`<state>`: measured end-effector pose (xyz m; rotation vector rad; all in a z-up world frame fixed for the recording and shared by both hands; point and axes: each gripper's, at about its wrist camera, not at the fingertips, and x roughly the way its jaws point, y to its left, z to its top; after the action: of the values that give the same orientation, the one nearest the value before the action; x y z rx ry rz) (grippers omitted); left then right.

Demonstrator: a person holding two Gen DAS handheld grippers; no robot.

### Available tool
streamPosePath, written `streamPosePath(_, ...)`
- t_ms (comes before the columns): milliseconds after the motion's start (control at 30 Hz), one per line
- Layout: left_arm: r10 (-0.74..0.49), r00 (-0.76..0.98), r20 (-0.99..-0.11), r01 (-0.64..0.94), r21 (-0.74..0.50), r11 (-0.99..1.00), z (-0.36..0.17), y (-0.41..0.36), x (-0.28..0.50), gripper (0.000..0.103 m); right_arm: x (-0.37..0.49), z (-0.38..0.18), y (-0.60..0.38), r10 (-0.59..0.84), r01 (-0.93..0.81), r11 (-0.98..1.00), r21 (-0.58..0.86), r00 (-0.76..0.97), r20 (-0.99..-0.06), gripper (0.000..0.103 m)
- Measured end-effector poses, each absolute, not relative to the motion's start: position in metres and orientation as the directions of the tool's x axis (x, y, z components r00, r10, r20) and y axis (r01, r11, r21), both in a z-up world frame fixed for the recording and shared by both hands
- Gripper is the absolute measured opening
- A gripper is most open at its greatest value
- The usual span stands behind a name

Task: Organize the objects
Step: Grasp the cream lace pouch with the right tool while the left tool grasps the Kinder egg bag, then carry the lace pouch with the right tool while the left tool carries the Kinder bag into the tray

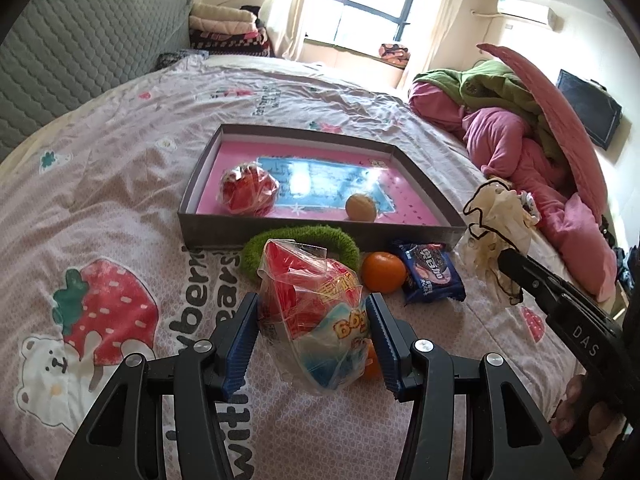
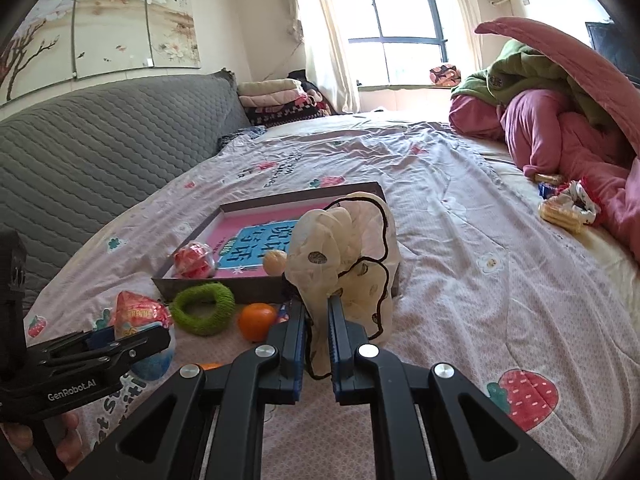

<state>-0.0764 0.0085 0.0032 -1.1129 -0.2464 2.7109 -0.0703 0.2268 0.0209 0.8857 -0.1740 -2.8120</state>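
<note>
Snack bag [image 1: 316, 316] sits pinched in your left gripper [image 1: 313, 320] above the bedsheet [image 1: 120, 184], short of the box [image 1: 320, 228]. Your right gripper [image 2: 317, 344] clamps a cream scrunchie [image 2: 348, 268]. Only the left view shows the cookie pack [image 1: 430, 276].

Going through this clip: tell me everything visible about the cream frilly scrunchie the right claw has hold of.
The cream scrunchie is a bunched, ruffled ring of thin, sheer-looking fabric, cream with scattered dark dots and a black trim along its wavy edges. The right claw is shut on its lower folds, pinching it between the blue ribbed pads, so it stands up above the fingertips, lifted off the bedsheet. In the right wrist view it hides the right end of the shallow box. In the left wrist view it hangs crumpled at the claw's tip, right of the box. Nothing else touches it.
</note>
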Motion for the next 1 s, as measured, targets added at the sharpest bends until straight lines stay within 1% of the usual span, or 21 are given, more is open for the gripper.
streamPosePath(567,0.241,-0.683,-0.689,-0.119,-0.221,-0.968,0.002,0.011,-0.091,0.055,-0.084,0.018,0.210,-0.236,0.178,-0.972,0.156,-0.779,-0.582,0.011)
streamPosePath(1000,0.242,-0.683,-0.689,-0.112,-0.229,-0.967,0.019,0.014,-0.121,0.055,-0.114,0.031,0.207,-0.236,0.176,-0.972,0.158,-0.770,-0.593,0.011)
